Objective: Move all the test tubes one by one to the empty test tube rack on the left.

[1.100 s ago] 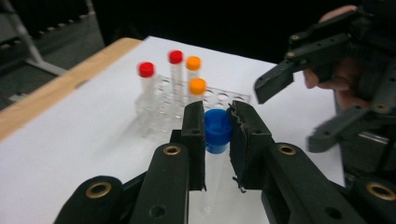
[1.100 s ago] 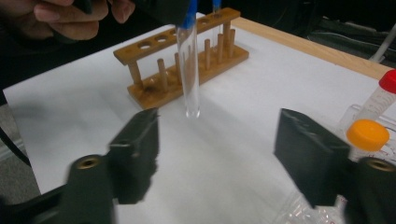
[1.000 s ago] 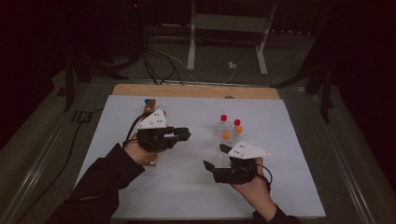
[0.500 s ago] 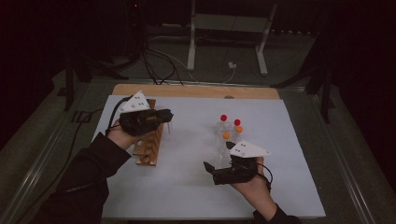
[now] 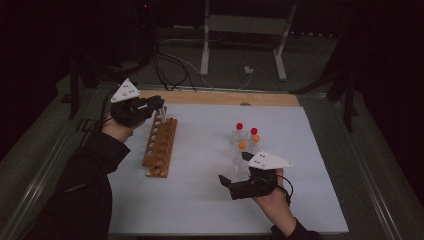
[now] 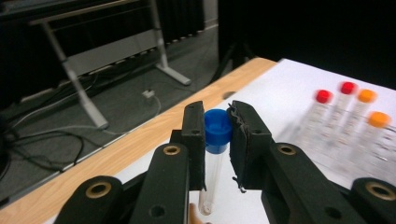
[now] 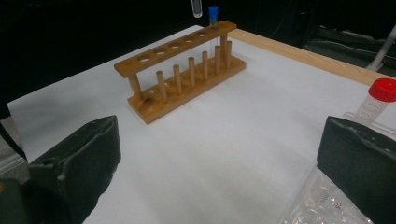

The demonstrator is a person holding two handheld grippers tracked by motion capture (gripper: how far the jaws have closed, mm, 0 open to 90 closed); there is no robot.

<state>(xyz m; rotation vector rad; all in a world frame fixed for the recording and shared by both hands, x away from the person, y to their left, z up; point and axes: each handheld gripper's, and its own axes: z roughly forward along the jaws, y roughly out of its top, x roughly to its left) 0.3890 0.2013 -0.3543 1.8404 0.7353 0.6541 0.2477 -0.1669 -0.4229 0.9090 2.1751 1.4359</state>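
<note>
My left gripper (image 5: pixel 158 104) is shut on a clear tube with a blue cap (image 6: pixel 217 130), gripping it just below the cap. It holds the tube upright over the far end of the wooden rack (image 5: pixel 160 145). The tube's rounded bottom (image 7: pixel 197 7) hangs above the rack (image 7: pixel 182 70), beside another blue-capped tube (image 7: pixel 213 14) standing in the end hole. My right gripper (image 5: pixel 235 169) rests open on the white mat, its jaws wide apart (image 7: pixel 219 163) with nothing between them. A cluster of red- and orange-capped tubes (image 5: pixel 246 140) stands just beyond it; one red-capped tube (image 7: pixel 382 93) is near its right jaw.
A white mat (image 5: pixel 210 200) covers the table, with a wooden strip (image 5: pixel 220 98) along its far edge. Beyond the table lie cables and a metal stand (image 5: pixel 240 30) on the floor. The rack's other holes are unfilled.
My left gripper has carried the blue-capped tube away from me and leftwards, from over the middle of the rack to its far end. The right gripper has stayed in place.
</note>
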